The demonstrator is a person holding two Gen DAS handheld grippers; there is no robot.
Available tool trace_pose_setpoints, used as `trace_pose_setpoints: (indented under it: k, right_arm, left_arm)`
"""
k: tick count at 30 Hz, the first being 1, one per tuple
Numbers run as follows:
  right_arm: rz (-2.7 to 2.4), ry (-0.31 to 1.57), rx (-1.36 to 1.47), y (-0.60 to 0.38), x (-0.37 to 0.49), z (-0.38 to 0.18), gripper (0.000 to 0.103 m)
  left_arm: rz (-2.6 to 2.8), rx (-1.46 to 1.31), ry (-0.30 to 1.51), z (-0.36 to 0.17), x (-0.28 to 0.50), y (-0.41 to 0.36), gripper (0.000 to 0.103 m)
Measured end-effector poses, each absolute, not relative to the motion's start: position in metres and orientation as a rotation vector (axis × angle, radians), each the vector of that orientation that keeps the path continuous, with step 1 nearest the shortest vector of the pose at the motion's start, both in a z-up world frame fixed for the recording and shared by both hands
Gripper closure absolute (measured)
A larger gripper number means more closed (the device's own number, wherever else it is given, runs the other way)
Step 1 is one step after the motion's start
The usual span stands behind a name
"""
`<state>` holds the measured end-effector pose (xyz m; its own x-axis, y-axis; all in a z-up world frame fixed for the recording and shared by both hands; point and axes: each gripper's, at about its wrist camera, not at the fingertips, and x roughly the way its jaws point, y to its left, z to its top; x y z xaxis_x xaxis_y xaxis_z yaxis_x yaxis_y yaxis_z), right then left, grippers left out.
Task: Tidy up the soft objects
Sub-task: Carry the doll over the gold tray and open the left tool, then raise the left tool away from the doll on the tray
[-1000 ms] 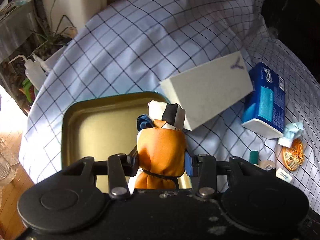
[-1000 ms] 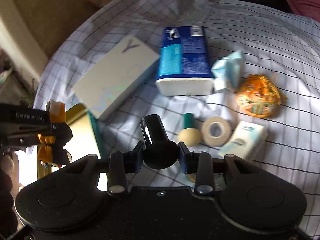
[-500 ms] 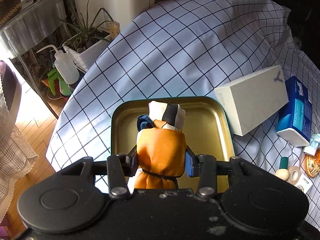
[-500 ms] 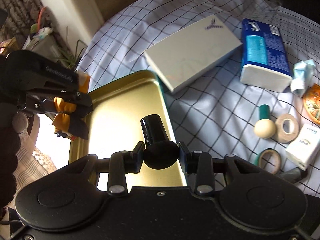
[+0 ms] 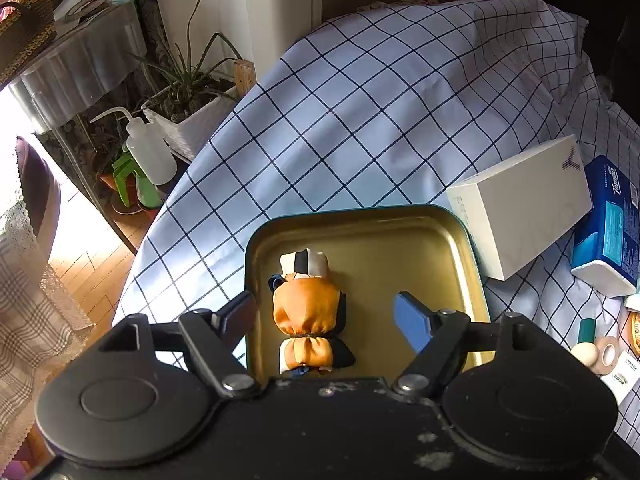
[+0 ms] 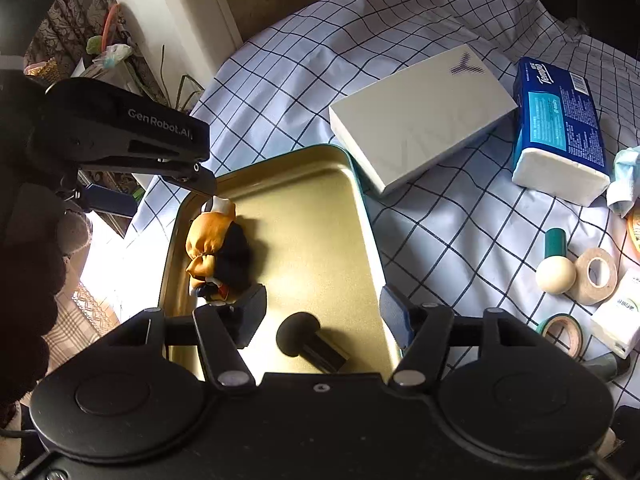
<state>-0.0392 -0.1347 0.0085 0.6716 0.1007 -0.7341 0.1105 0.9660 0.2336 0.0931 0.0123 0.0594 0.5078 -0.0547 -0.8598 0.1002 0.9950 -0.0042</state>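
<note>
An orange, white and dark cloth bundle [image 5: 306,312] lies in the gold tray [image 5: 400,248], near its left wall. My left gripper [image 5: 326,318] hovers over it, its jaws opening, with the bundle between the fingers and clear of both pads. In the right wrist view the same bundle [image 6: 214,248] rests at the tray's [image 6: 312,220] left side. A black cylinder with a round cap [image 6: 312,340] lies on the tray's near part. My right gripper [image 6: 323,312] is above it, jaws opening, pads not touching it.
A white box [image 6: 420,120] leans on the tray's far right corner, with a blue tissue pack [image 6: 560,120] beyond it. Tape rolls [image 6: 598,276], a ball-headed green tool [image 6: 556,272] and small packs lie at right. The checked cloth drops off at left towards a squeeze bottle [image 5: 148,152] and plants.
Both grippers moved over the tray and opened. The cloth bundle left the left jaws and the black cylinder left the right jaws; both now lie in the tray.
</note>
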Motion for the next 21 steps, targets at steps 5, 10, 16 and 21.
trace_pose_setpoints:
  k: [5, 10, 16, 21]
  right_arm:
    - [-0.008, 0.861, 0.277, -0.137, -0.038, 0.007, 0.042]
    - [-0.017, 0.879, 0.273, -0.137, -0.038, 0.006, 0.042]
    - [-0.015, 0.919, 0.27, -0.137, -0.036, 0.004, 0.042]
    - [-0.006, 0.962, 0.249, -0.134, -0.034, 0.0, 0.042]
  left_arm:
    - [-0.095, 0.058, 1.049, 0.055, 0.094, 0.009, 0.025]
    - [-0.105, 0.058, 1.072, 0.051, 0.095, 0.006, 0.021]
    - [-0.118, 0.049, 1.132, 0.041, 0.098, 0.006, 0.018]
    - [-0.13, 0.041, 1.185, 0.033, 0.101, 0.007, 0.017]
